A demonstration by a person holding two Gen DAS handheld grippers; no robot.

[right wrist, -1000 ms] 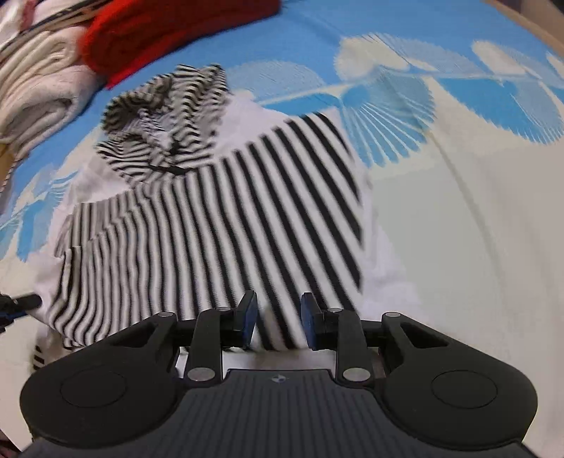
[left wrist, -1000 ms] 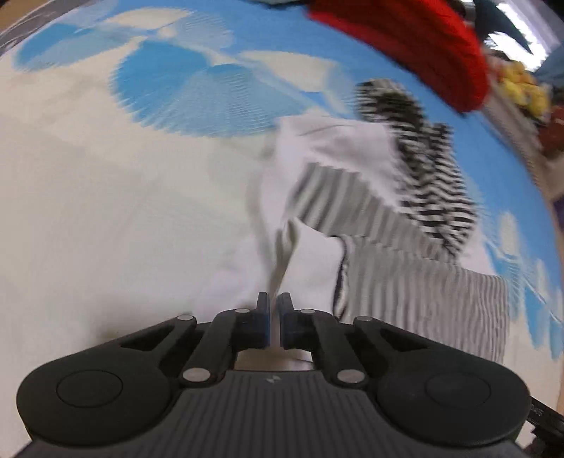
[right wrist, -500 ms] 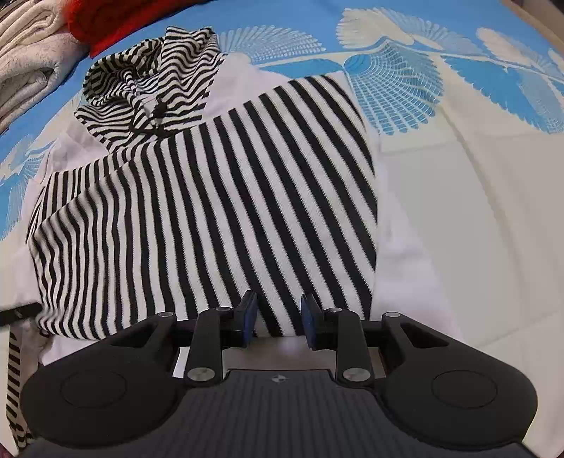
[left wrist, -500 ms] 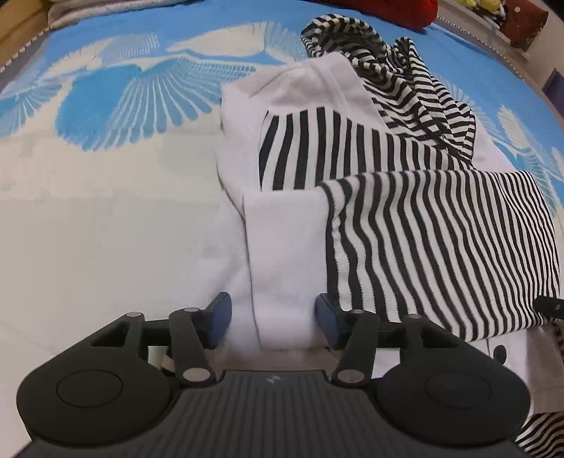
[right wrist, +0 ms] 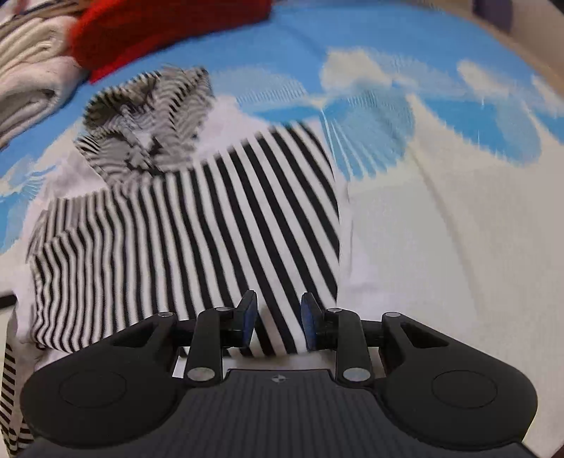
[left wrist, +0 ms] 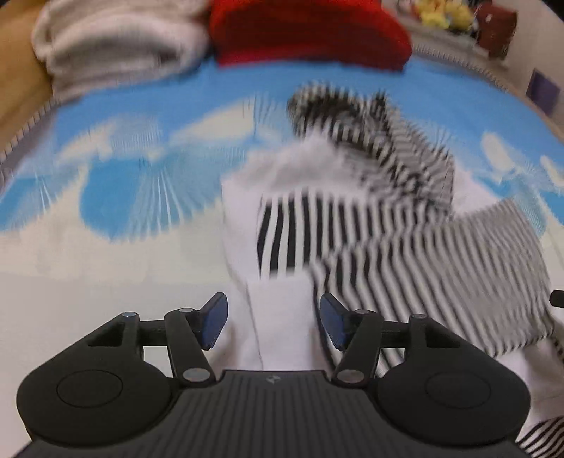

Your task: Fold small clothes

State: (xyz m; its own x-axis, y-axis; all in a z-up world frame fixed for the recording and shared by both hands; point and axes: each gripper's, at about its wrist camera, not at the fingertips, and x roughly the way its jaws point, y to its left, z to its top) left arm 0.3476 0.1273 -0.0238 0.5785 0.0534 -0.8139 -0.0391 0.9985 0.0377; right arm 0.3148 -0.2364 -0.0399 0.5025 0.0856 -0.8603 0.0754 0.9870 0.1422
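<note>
Since a second ago your left gripper (left wrist: 273, 324) has let go of the white fabric it was pinching; its jaws have just been opening and now stand wide apart, with the white sleeve (left wrist: 282, 317) lying loose between them, untouched by the pads. From there the striped hoodie (left wrist: 352, 225) spreads from twelve toward three o'clock on the blue and white bedspread (left wrist: 105, 197), hood at the far end near the red garment (left wrist: 310, 31) and the folded pale blanket (left wrist: 116, 45).

Your right gripper (right wrist: 278, 322) hovers with jaws partly apart, gripping nothing, over the hoodie's (right wrist: 197, 225) near hem, the striped panel running from nine to twelve o'clock.

Expect soft, light, limp knit that sags and slides on itself. Pinch at a hem corner or a fold edge, through all layers, or only the top ply will lift.
</note>
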